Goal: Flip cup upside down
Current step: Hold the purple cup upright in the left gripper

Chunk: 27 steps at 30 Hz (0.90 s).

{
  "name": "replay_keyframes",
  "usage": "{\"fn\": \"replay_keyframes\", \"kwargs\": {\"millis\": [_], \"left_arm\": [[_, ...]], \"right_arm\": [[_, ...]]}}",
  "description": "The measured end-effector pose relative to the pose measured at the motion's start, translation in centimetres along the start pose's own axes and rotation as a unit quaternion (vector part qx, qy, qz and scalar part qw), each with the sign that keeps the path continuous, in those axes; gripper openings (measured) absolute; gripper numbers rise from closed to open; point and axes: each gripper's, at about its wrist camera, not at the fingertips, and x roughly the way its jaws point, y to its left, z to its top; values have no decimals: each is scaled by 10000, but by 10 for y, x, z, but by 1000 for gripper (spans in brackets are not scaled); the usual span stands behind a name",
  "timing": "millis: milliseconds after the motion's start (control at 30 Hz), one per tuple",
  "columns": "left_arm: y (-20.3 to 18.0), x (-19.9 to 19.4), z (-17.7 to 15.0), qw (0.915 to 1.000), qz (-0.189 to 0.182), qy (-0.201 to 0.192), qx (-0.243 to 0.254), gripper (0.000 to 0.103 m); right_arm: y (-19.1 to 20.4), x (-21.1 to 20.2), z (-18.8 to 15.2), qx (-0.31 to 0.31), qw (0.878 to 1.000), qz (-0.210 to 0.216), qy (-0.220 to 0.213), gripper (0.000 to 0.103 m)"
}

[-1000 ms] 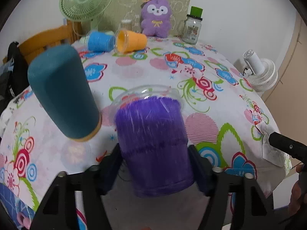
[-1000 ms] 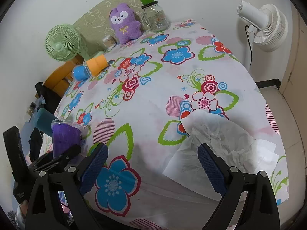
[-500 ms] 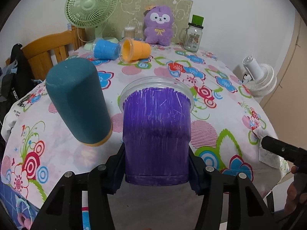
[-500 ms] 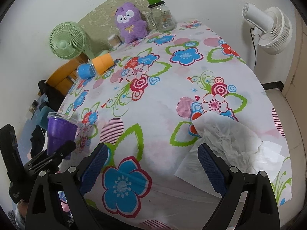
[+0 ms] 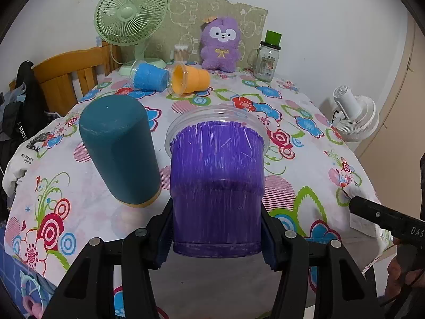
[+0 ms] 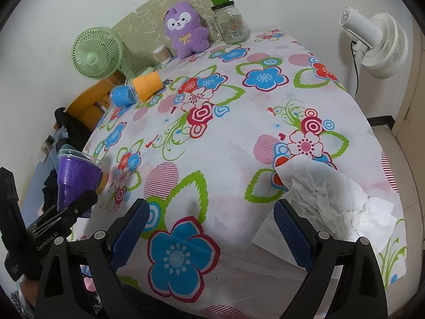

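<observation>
- the left claw (image 5: 216,235) pinches the purple cup (image 5: 217,186) above the bench (image 5: 292,122) edge, upright, long axis vertical, rim up.
- the right claw (image 6: 209,228) is spread, holding nothing.
- three more cups: teal cup (image 5: 119,148) inverted, blue cup (image 5: 148,75) and orange cup (image 5: 190,78) lying sideways.

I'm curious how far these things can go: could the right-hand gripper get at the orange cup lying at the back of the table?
Probably yes. The right gripper is open and holds nothing, and bare tablecloth stretches toward the orange cup. The blue cup lies touching it, so it might get nudged.
</observation>
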Motion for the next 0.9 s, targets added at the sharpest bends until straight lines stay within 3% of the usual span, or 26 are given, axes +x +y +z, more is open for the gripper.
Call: {"fn": "replay_keyframes", "kwargs": {"millis": [900], "left_arm": [[1,-4,1,10000,-17,-21,-56,58]], "right_arm": [[8,8,-1,-58,9999,32,96,96]]}}
